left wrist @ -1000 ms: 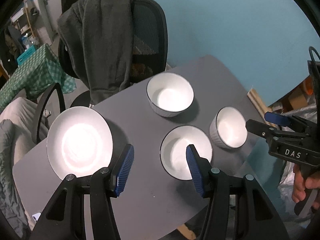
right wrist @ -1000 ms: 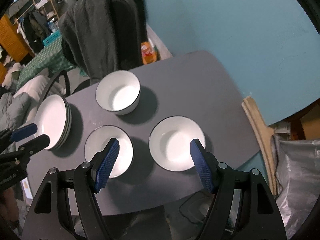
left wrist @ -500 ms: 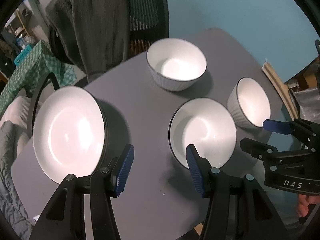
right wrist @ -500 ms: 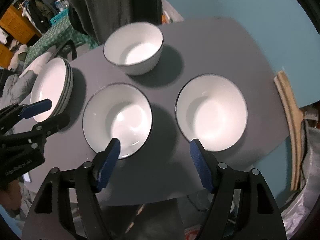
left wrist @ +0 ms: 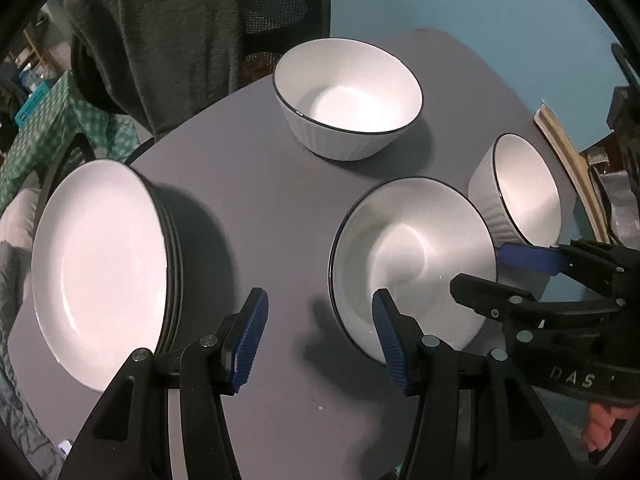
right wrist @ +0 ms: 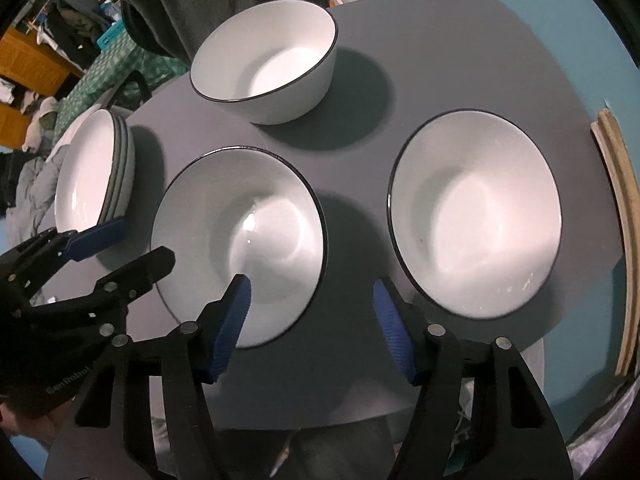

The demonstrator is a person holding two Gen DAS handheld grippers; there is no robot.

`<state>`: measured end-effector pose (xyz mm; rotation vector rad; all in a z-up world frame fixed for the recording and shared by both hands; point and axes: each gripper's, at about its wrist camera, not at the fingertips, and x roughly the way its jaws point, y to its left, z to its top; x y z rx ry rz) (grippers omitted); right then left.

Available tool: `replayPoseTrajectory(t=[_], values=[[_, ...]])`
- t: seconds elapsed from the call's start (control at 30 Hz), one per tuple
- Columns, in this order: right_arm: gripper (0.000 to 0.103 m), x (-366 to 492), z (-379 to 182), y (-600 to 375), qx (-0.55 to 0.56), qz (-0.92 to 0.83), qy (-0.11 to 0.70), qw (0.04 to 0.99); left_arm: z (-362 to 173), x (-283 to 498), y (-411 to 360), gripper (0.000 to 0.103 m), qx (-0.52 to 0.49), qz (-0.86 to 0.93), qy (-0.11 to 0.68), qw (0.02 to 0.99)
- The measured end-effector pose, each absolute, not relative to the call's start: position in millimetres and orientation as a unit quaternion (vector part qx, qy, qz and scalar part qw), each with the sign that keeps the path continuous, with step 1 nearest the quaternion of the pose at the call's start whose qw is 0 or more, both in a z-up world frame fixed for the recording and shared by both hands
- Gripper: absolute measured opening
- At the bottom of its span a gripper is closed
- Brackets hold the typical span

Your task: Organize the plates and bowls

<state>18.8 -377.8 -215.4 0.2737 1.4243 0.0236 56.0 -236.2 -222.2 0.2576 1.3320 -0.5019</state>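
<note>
Both claws had dropped closer to the grey bench (left wrist: pixel 256 152) than a second before, so the dishes filled more of each view, and the right claw's jaws had just been narrowing with nothing between them.

From left to right in the left wrist view: a stack of plates (left wrist: pixel 100 264) sat at the bench's left edge, white with dark rims. The left claw (left wrist: pixel 318 340) hung spread over bare bench just right of the stack, gripping nothing, its right blue pad overlapping the near rim of the shallow middle bowl (left wrist: pixel 416 256). Behind, a deep ribbed bowl (left wrist: pixel 348 96) stood near a chair draped with a dark garment (left wrist: pixel 160 40). A third bowl (left wrist: pixel 520 188) stood at the right edge, just beside the middle one.

In the right wrist view, the right claw (right wrist: pixel 312 324) was spread and empty, over the bench between the middle bowl (right wrist: pixel 240 240) and the third bowl (right wrist: pixel 476 220), its left pad over the middle bowl's near rim.
</note>
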Motion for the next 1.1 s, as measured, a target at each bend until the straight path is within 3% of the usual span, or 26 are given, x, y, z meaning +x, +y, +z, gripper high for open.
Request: replayPoseTrajectory(t=[0.33,0.5,0.77,0.9,1.1], values=[[0.046,15,-221,-383,0.129,0.001,0.655,0.744,-233,70,-246,0.055,0.122,-0.225,0.615,0.745],[0.031,18,-225,-386,0.128,-0.003,0.662,0.739,-237,70,-249,0.055,0.118,-0.228,0.620,0.741],[0.014,16,-225,-392,0.134,-0.008,0.668,0.732,-252,71,-245,0.017,0.098,-0.231,0.650,0.718],[0.012,14,-226,-394,0.130,-0.007,0.669,0.731,-250,65,-245,0.008,0.088,-0.244,0.649,0.715],[0.011,10,-223,-394,0.112,0.002,0.669,0.735,-248,58,-245,0.008,0.090,-0.234,0.654,0.713]])
